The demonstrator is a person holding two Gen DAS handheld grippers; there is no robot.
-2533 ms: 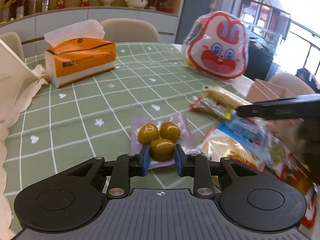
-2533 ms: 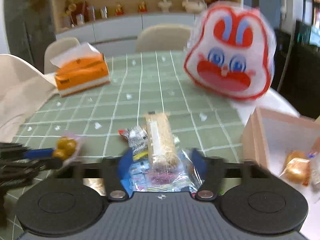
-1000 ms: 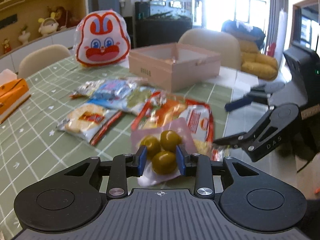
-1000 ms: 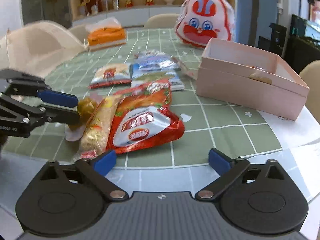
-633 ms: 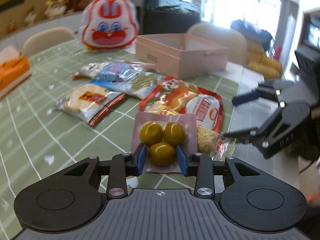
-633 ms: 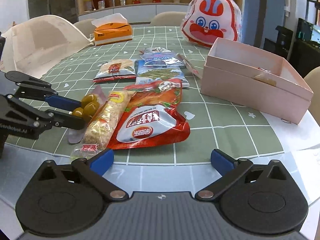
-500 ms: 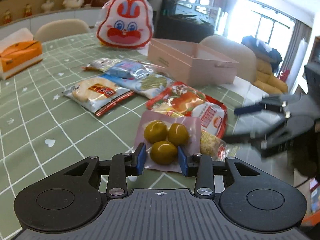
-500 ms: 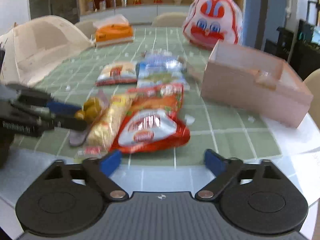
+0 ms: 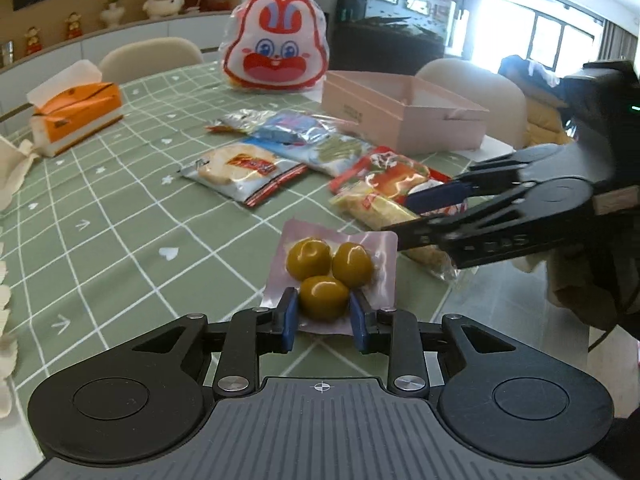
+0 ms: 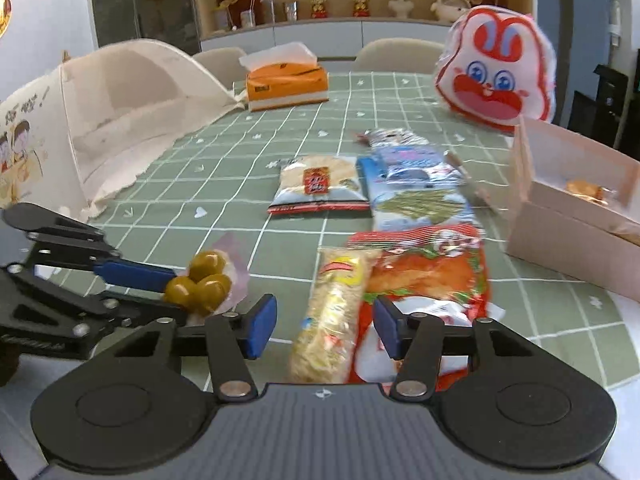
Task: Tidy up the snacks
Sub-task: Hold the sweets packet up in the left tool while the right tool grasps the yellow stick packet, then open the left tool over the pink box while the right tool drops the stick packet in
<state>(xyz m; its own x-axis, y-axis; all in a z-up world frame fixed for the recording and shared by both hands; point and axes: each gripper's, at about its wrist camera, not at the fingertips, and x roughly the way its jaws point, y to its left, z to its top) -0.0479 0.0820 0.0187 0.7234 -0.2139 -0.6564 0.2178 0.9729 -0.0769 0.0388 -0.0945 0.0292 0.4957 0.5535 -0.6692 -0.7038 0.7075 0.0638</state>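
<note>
My left gripper [image 9: 323, 312] is shut on a pink packet of three olive-green balls [image 9: 330, 266], held above the green checked table [image 9: 120, 216]; it also shows in the right wrist view [image 10: 202, 282]. My right gripper [image 10: 325, 326] is open, its jaws either side of a long yellow snack pack [image 10: 334, 316] beside a red pack [image 10: 432, 276] at the near table edge. The right gripper also appears in the left wrist view [image 9: 436, 208]. A pink box [image 10: 576, 208] at the right holds a wrapped golden snack [image 10: 586, 190].
Several more snack packs [image 10: 320, 190] lie mid-table. A rabbit-face bag [image 10: 496, 76] and an orange tissue box [image 10: 286, 84] stand at the far side. A cream mesh cover [image 10: 100, 120] stands at the left. Chairs surround the table.
My right gripper has moved forward over the yellow pack and its jaws have narrowed. My left gripper has swung left with the olive packet, still held.
</note>
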